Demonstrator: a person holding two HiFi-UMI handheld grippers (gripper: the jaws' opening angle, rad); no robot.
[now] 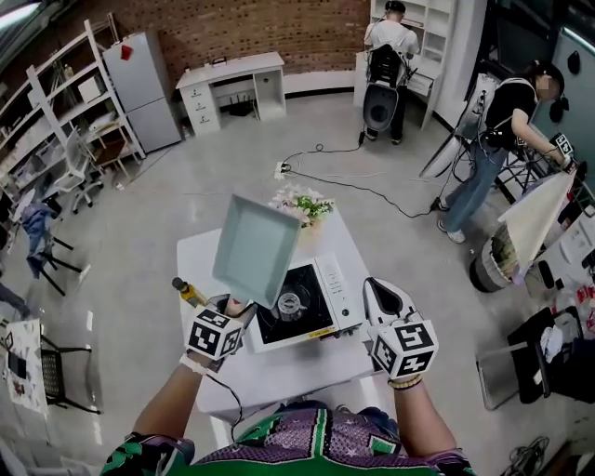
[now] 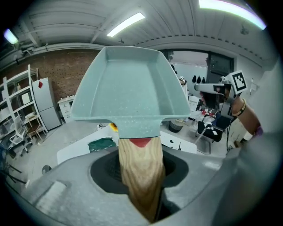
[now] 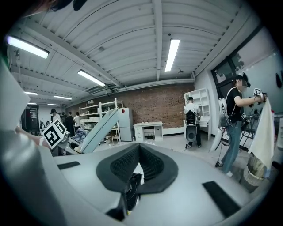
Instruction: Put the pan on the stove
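Grey floor [image 1: 186,186] and a brick wall [image 1: 260,28] frame the room, with white shelves [image 1: 56,102], a grey fridge [image 1: 139,88] and a white desk [image 1: 232,79] along the far left side. Nearer the camera stands a white tabletop [image 1: 279,372]. At its left lies a small brown and yellow bottle [image 1: 189,292], just beside the left tongs [image 1: 228,311]. These tongs pinch the pale wooden handle [image 2: 140,172] of the pan [image 1: 256,246], which sits wedged between the two dark pads. The pan is a square, pale green one [image 2: 130,84], held in the air and tipped steeply, its open side turned toward the person, its lower edge hanging above the left part of the stove [image 1: 311,307]. The stove, white-rimmed with a black top, rests flat on the tabletop, not touched by the pan. Behind it at the far edge of the tabletop sits a bunch of flowers [image 1: 302,203]. Just right of the stove hover the right tongs [image 1: 381,297], pressed together with nothing between them [image 3: 139,163]; from their side the raised pan [image 3: 99,130] shows edge-on. Farther right, well apart from the tabletop, one person [image 1: 390,56] stands at a white shelf unit and another person [image 1: 502,139] handles a pale cloth.
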